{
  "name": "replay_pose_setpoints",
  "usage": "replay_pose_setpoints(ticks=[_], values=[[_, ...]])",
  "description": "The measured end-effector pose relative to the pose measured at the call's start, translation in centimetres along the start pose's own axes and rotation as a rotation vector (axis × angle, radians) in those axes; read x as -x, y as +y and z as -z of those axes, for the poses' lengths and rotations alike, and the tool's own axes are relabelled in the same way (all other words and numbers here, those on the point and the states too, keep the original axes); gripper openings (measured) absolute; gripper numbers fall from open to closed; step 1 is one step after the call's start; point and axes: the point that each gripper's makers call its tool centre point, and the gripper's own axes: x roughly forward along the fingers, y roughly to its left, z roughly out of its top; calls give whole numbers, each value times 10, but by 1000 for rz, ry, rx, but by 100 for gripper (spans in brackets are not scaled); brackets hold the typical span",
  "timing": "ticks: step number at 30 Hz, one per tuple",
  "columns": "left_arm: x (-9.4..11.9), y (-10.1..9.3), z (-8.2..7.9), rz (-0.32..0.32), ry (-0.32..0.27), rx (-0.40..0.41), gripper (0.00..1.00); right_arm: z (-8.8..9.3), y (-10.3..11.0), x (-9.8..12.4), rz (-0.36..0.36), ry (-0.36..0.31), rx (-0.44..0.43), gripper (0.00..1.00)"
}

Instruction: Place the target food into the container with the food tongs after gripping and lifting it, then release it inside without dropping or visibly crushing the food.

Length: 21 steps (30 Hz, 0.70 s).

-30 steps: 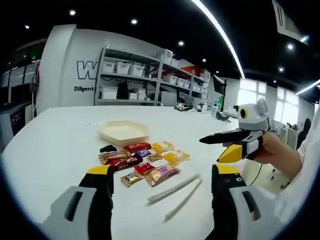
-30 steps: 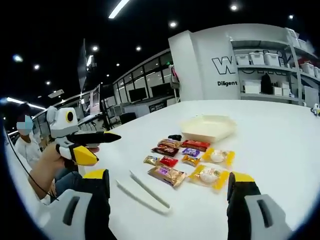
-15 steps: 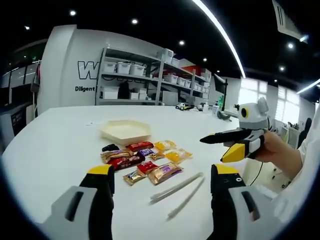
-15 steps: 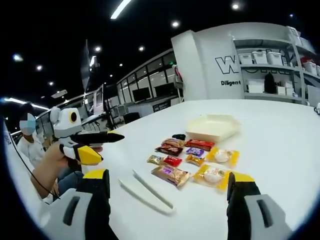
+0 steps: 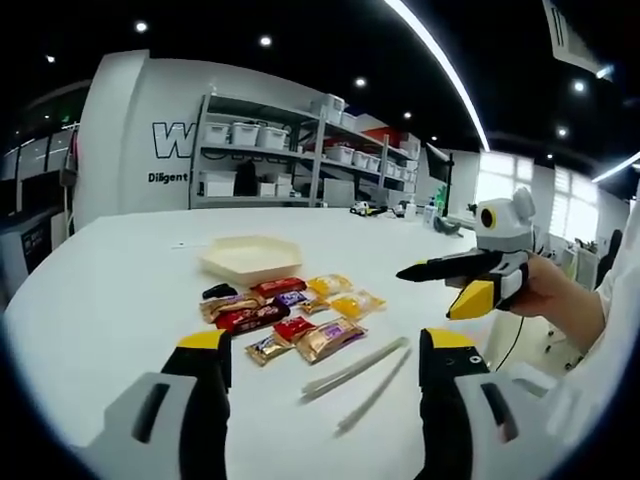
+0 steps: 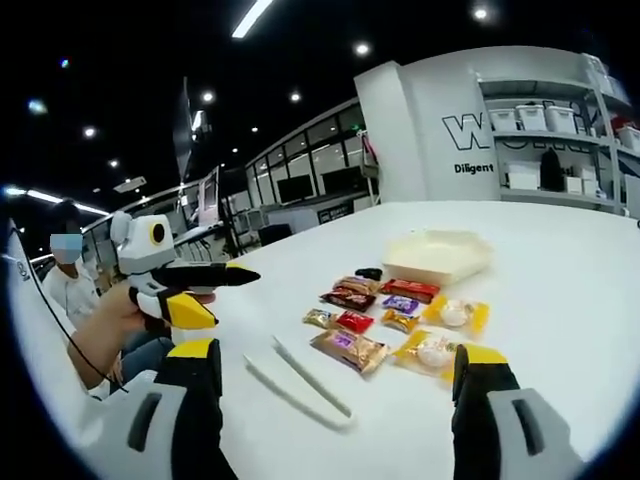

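Too small to read: snack wrappers (image 5: 285,318) ahead of the fingers (image 5: 205,345). Cut off: wall letters (image 6: 472,130).

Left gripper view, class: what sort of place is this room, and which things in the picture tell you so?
Probably a lab or workshop in an office building. Metal shelving holds rows of storage bins, lettering runs across the white wall, and the wide white table carries packaged snacks laid out for a trial.

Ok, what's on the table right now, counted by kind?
Wrapped snack packets: 10
Small black item: 1 (too small to identify)
Food tongs: 1 pair
Hexagonal container: 1
Total: 13
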Motion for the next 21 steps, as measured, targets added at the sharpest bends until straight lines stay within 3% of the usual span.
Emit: replay_pose_setpoints(ticks=[7,21], values=[[-2,-2,10,5,28,-24,72,4,4,-1,-47,3,20,94],[-6,-4,23,10,65,-63,71,16,1,-6,-66,28,30,91]])
